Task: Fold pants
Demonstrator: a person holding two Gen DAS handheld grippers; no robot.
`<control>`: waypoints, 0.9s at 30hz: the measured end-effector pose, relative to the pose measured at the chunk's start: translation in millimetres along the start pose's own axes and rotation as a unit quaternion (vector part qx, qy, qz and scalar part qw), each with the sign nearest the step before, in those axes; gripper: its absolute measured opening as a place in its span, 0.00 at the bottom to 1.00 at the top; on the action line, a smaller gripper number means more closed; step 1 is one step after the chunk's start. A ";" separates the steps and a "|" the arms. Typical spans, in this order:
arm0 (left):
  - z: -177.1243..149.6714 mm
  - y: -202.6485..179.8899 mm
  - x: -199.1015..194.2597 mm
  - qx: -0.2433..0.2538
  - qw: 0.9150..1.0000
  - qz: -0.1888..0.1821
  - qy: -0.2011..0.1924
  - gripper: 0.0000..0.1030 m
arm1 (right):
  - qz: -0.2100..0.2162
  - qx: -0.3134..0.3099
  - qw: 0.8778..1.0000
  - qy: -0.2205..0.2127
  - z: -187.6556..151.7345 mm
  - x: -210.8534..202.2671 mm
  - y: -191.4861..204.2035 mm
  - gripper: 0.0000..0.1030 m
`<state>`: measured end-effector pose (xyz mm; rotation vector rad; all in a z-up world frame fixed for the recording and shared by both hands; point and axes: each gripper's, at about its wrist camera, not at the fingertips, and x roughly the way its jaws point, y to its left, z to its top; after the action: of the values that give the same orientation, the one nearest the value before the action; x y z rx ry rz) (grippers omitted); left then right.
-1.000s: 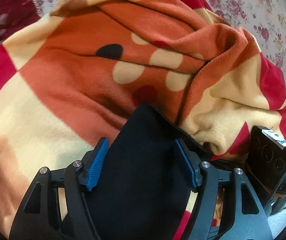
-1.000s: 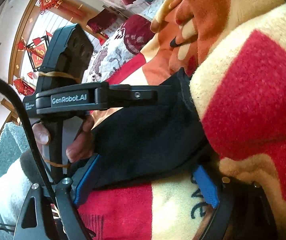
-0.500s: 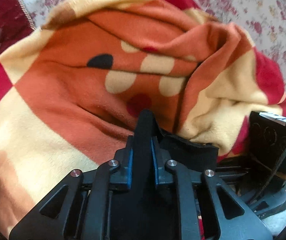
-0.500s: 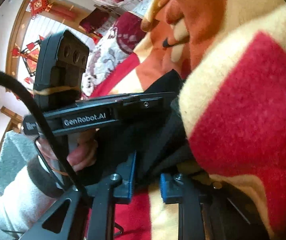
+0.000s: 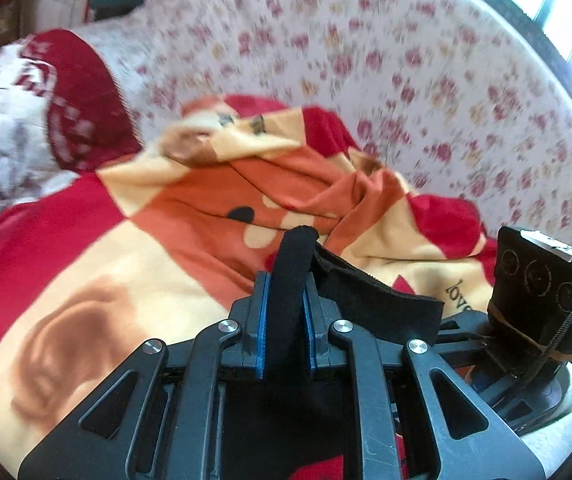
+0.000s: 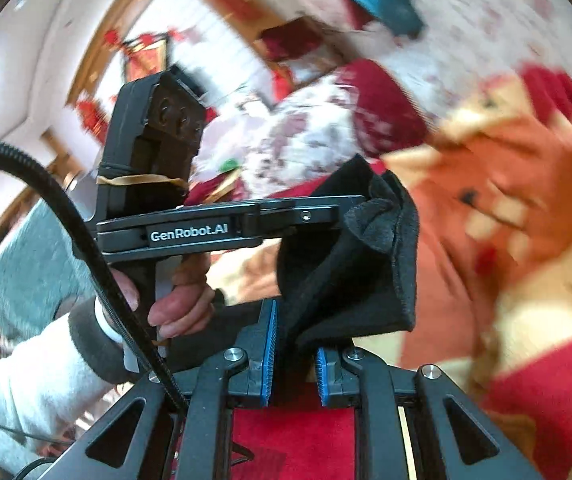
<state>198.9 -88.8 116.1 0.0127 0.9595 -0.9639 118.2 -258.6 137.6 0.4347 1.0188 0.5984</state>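
Note:
The black pants point(image 5: 369, 292) hang as a short band of cloth stretched between my two grippers, lifted above a red, orange and cream fleece blanket point(image 5: 134, 248). My left gripper point(image 5: 286, 304) is shut on one end of the band, which sticks up between its blue pads. My right gripper point(image 6: 294, 354) is shut on the other end of the pants point(image 6: 349, 264). In the right wrist view the left gripper point(image 6: 317, 212) shows side-on at the cloth's top corner. In the left wrist view the right gripper's camera block point(image 5: 541, 280) sits at far right.
The blanket is bunched into folds at the middle point(image 5: 349, 188). Behind it lies a floral bed cover point(image 5: 405, 60) and a dark red and white cushion point(image 5: 66, 100). A person's hand point(image 6: 174, 304) holds the left gripper's handle.
Both grippers closed on the pants' edge, then lifted it off the blanket. Both views have tipped up, now showing the bed cover and the room.

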 end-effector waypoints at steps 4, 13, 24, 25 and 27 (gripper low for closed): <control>-15.8 20.8 -29.3 -0.032 0.999 0.010 -0.034 0.13 | 0.017 -0.059 0.998 0.017 7.9 16.7 40.7 0.16; -101.1 75.3 -101.7 -0.143 0.985 0.047 -0.081 0.13 | 0.056 -0.149 0.982 0.099 -9.1 91.3 98.2 0.16; -196.4 117.0 -187.6 -0.287 0.939 0.139 -0.128 0.13 | 0.131 -0.110 0.960 0.223 -44.3 163.1 102.3 0.48; -197.2 111.2 -190.9 -0.282 0.939 0.151 -0.124 0.14 | 0.139 -0.112 0.959 0.220 -42.4 156.6 103.3 0.48; -197.9 99.9 -191.7 -0.274 0.940 0.168 -0.112 0.28 | 0.145 -0.114 0.962 0.200 -35.1 138.4 100.5 0.48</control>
<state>93.1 183.3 90.8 -0.3842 0.9469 -0.3526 115.1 -90.5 90.3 0.2642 1.2609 1.0868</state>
